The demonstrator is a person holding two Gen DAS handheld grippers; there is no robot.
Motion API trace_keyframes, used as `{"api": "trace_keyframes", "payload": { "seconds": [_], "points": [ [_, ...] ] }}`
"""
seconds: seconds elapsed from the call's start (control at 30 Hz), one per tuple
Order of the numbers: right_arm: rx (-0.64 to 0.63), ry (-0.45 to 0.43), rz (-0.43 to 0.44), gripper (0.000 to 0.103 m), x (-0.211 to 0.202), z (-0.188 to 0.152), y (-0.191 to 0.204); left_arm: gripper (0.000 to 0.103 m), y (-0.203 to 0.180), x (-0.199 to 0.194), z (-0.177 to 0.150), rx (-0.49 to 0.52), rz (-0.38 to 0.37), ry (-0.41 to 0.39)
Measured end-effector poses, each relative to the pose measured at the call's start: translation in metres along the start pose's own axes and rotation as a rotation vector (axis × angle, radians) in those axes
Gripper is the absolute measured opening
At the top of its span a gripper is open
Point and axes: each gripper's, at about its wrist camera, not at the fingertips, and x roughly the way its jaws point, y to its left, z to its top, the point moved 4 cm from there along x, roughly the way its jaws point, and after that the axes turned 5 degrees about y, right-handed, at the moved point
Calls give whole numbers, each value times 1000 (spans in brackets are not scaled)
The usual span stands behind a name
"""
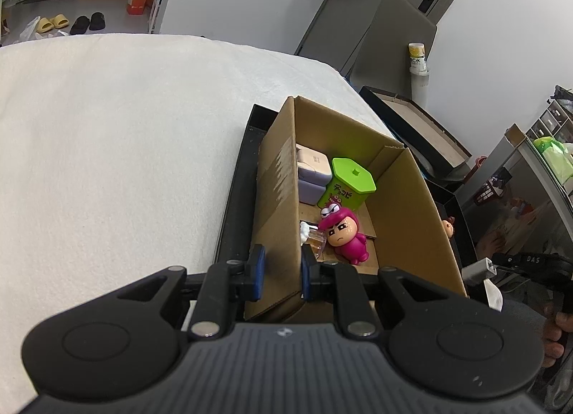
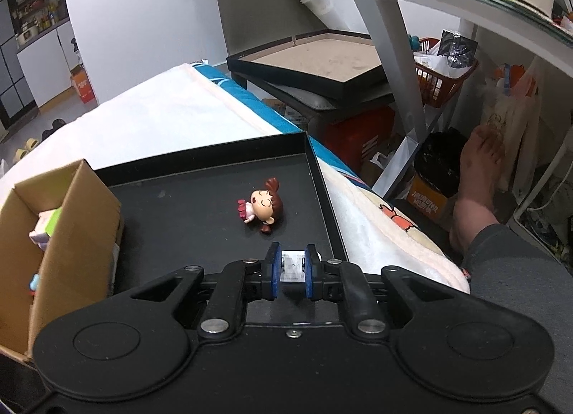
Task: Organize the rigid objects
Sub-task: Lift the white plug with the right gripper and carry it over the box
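A: What's in the cardboard box (image 1: 275, 177)?

B: Open top, sits on the black tray (image 2: 200, 199), left part. Inside: pale lilac case (image 1: 312, 172) at the far left corner, green six-sided tub (image 1: 349, 181) w/ lid on just beside it, upright. Pink figure (image 1: 345, 235) lies on its back nearer, head toward the tub. Small clear cup (image 1: 317, 240) tipped over, touching the figure's head.

A: Anything outside the box?

B: Brown-haired doll (image 2: 263, 208) lying on its side on the bare tray floor, right part. Small white block (image 2: 293, 265), label hard to read.
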Motion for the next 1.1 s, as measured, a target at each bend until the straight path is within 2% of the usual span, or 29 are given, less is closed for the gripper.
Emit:
{"api": "trace_keyframes", "payload": {
  "seconds": [0.53, 1.1],
  "points": [
    [-17, -48, 40, 13, -38, 18, 26, 18, -1, 0, 0, 0, -1, -2],
    [-115, -100, 114, 13, -74, 43, 97, 18, 1, 0, 1, -11, -12, 6]
  ]
}}
